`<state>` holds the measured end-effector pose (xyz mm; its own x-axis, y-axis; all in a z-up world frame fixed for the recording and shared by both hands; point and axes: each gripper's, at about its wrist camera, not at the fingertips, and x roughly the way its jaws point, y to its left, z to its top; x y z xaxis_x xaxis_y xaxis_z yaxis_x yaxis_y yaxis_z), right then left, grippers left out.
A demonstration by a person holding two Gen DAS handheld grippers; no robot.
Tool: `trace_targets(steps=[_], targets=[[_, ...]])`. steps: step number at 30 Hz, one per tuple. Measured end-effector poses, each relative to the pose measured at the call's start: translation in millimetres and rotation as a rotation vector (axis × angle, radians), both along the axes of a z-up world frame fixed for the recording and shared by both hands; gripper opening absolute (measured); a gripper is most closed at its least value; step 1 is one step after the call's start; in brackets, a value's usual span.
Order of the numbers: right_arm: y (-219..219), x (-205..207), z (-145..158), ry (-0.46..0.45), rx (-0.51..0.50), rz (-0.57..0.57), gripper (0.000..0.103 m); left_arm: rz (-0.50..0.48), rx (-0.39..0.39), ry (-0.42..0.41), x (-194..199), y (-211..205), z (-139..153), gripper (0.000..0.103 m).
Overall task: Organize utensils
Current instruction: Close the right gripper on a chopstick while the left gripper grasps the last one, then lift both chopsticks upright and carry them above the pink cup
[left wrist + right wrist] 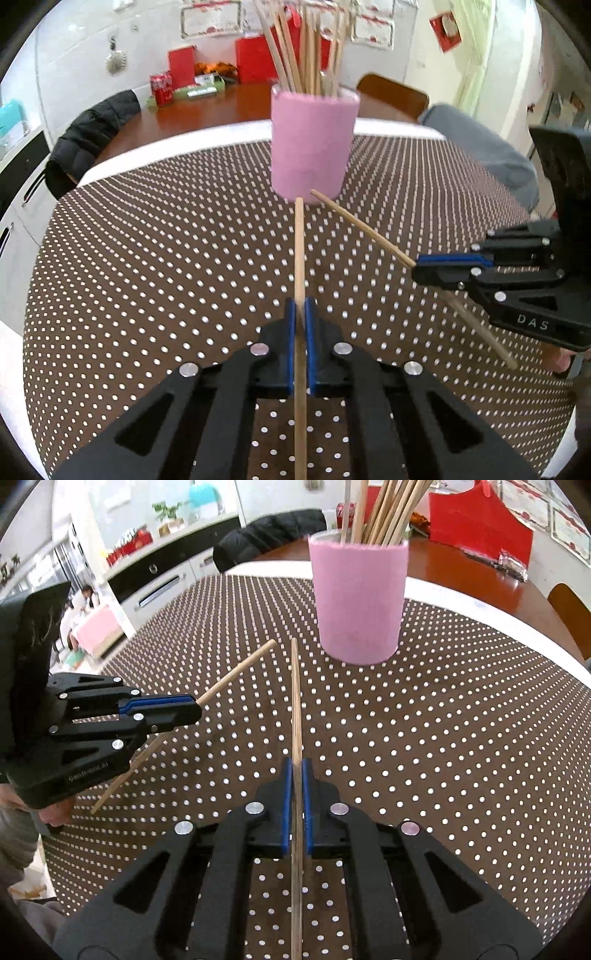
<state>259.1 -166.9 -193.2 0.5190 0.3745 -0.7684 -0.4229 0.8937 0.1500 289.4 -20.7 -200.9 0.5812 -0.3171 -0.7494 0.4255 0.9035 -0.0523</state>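
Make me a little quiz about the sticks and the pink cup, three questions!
1. True or false: the left gripper is shut on a chopstick.
2. What colour is the cup holding the bundle of sticks?
3. The right gripper holds: A) a spoon B) a stick C) nothing.

Key: 1 true; 2 pink; 3 B.

chopsticks [299, 251] [295, 709]: two, clamped, lifted | pink cup [313, 144]: upright, full
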Motion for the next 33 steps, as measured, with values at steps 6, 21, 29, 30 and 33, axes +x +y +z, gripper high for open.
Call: trace_targets(steps=[6,21,29,30,33], targets=[[-11,-13,24,-0.079,0.105,0.005,0.006,0.032,-0.112,-0.094,-14,12,26,0.006],[-27,-22,77,-0.266,0.259,-0.03,0.005,0.055,-0.242,-0.292,-27,17,72,0.006],[-29,-9,105,-0.34,0.306,-0.049,0.005,0.055,-0.311,-0.405,-19,16,103,0.006],[-29,-9,107,-0.344,0.307,-0.049,0.005,0.052,-0.322,-0.419,-19,15,106,0.006],[-27,-6,112,-0.359,0.306,-0.046,0.005,0.034,-0.362,-0.484,-22,15,117,0.006]])
